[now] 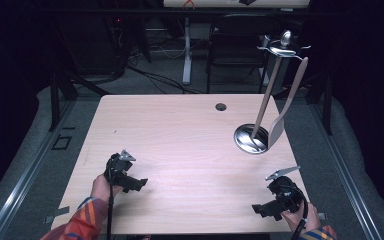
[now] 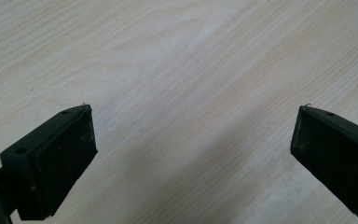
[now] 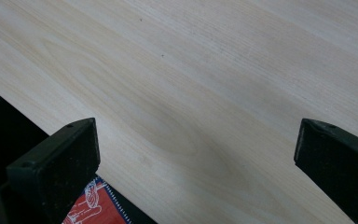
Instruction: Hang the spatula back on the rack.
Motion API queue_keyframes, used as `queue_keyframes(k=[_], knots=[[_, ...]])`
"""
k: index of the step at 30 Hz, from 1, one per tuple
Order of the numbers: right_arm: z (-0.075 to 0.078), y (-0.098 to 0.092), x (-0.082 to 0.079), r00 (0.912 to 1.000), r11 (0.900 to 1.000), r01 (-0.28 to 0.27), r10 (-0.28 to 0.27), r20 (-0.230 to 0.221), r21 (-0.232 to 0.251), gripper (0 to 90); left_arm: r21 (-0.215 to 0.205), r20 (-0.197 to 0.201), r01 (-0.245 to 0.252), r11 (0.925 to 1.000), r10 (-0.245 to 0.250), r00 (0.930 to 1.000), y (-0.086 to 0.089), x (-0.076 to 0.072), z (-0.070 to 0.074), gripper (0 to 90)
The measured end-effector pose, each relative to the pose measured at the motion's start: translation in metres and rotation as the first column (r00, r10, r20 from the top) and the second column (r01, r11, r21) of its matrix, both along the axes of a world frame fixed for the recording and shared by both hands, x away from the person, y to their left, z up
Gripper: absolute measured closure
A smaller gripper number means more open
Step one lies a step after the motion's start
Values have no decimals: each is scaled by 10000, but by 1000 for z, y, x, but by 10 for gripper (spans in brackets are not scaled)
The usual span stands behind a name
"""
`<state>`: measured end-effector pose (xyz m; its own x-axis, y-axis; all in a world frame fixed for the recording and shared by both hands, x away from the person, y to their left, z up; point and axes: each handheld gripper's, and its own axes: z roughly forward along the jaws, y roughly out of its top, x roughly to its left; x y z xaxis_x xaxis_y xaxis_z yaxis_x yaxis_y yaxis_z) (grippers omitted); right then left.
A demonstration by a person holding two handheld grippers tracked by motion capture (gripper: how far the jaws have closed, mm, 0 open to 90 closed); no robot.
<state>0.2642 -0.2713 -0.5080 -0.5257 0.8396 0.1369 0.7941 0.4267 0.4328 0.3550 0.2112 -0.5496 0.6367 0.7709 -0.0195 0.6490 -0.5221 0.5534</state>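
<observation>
While both hands sit low near the table [image 1: 180, 130] front edge, left gripper [image 1: 139, 184] and right gripper [image 1: 258, 210] gape empty (jaws wide), and the high view adds a spatula [image 1: 285, 107] hanging on its stand [image 1: 252, 138].

utensil stand [image 1: 252, 138] on table [image 1: 180, 140], right

Right gripper [image 3: 196, 154]: both black jaws stand wide apart with nothing between them, over a pale wood-grain table [image 3: 205, 70]. Table edge runs diagonally at lower left; below it, darkness and a red printed item [image 3: 93, 205], partly hidden.
</observation>
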Motion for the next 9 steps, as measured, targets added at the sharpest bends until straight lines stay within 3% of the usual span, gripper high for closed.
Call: queue_keyframes(k=[9], knots=[[-2, -2, 3, 9999, 9999, -126, 126, -36, -19, 0, -18, -12, 35, 10000, -35, 10000, -1, 2, -3, 0]])
